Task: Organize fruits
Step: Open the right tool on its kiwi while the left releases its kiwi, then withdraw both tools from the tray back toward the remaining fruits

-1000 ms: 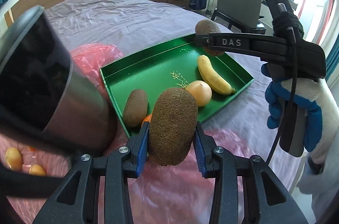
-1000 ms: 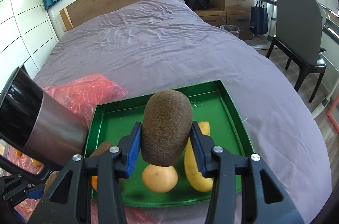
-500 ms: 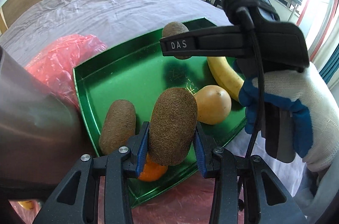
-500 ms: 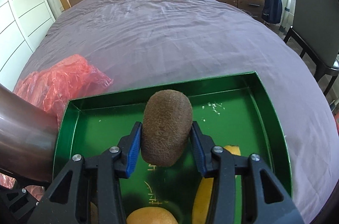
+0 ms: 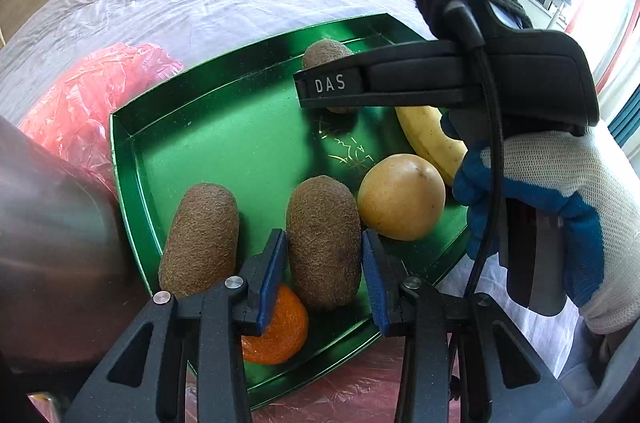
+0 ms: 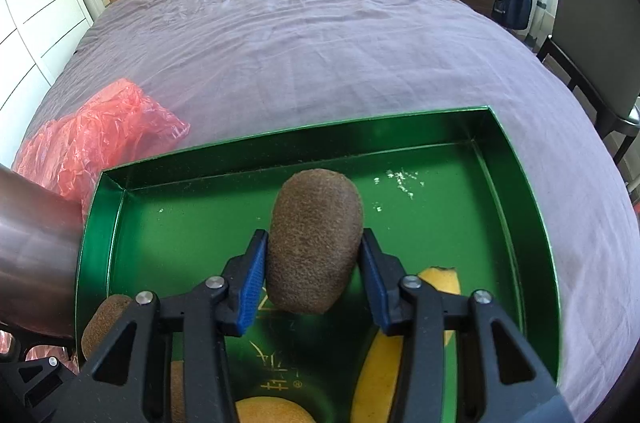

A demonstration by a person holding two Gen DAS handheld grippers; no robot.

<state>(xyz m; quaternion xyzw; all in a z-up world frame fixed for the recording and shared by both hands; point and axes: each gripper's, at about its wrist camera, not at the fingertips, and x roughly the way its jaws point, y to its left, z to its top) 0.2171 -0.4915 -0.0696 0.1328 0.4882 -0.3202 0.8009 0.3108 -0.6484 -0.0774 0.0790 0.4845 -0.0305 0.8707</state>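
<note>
A green tray (image 5: 224, 127) lies on the bed. My left gripper (image 5: 323, 257) is shut on a brown kiwi (image 5: 324, 239), low over the tray's near side. Beside it lie another kiwi (image 5: 200, 239), an orange (image 5: 276, 331), a round yellow fruit (image 5: 401, 197) and a banana (image 5: 430, 139). My right gripper (image 6: 313, 263) is shut on a kiwi (image 6: 316, 243), low over the tray (image 6: 440, 159) middle. That kiwi also shows in the left wrist view (image 5: 326, 53), behind the right gripper's finger.
A red plastic bag (image 6: 92, 139) lies left of the tray on the purple bedsheet (image 6: 320, 35). A shiny metal cylinder (image 5: 48, 243) fills the left of both views. A chair (image 6: 596, 23) and drawers stand right of the bed.
Both grippers have come down toward the tray, each still holding its kiwi. The left kiwi now sits low between the other kiwi and the yellow fruit.
</note>
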